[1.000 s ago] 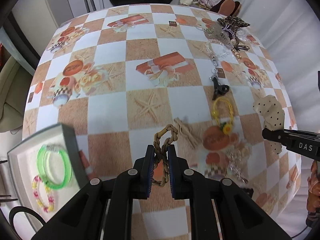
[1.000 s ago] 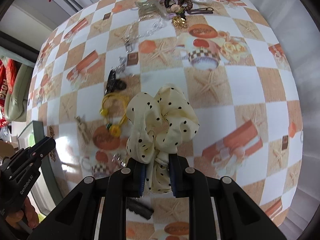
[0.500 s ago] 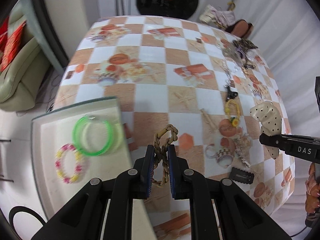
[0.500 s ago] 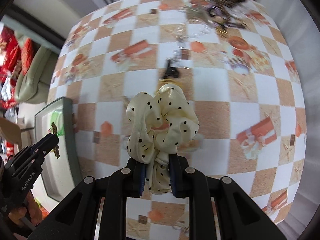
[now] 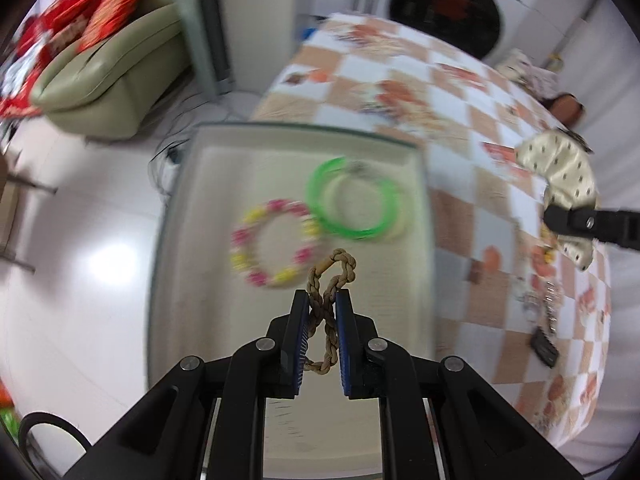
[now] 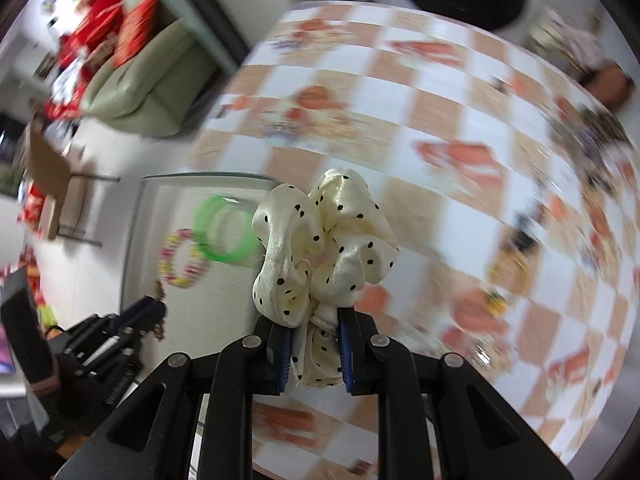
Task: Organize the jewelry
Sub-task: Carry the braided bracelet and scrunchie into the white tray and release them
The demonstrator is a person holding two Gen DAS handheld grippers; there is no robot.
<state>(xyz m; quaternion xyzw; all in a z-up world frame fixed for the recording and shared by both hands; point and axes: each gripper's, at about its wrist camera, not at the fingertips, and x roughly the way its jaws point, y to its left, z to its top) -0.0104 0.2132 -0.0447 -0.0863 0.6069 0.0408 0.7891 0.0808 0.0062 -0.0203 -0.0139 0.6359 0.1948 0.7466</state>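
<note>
My left gripper [image 5: 322, 300] is shut on a braided tan rope bracelet [image 5: 332, 276] and holds it above the white tray [image 5: 208, 264]. In the tray lie a green bangle [image 5: 350, 198] and a pink and yellow bead bracelet [image 5: 276, 254]. My right gripper [image 6: 314, 322] is shut on a cream polka-dot scrunchie [image 6: 324, 244], held above the table near the tray's right edge. The scrunchie also shows in the left wrist view [image 5: 562, 172]. The tray [image 6: 208, 304], bangle [image 6: 224, 228] and bead bracelet [image 6: 182, 258] show in the right wrist view, with my left gripper [image 6: 154, 312] at lower left.
The tray sits at the left end of a checkered tablecloth table [image 5: 460, 104]. Several loose jewelry pieces and a black clip [image 5: 544, 350] lie at the table's right side. A green sofa [image 5: 108, 76] and a washing machine [image 5: 444, 8] stand beyond.
Both grippers have swung left toward the tray with their loads. The rope bracelet now hangs over the tray; the scrunchie has come close to the tray's right edge.
</note>
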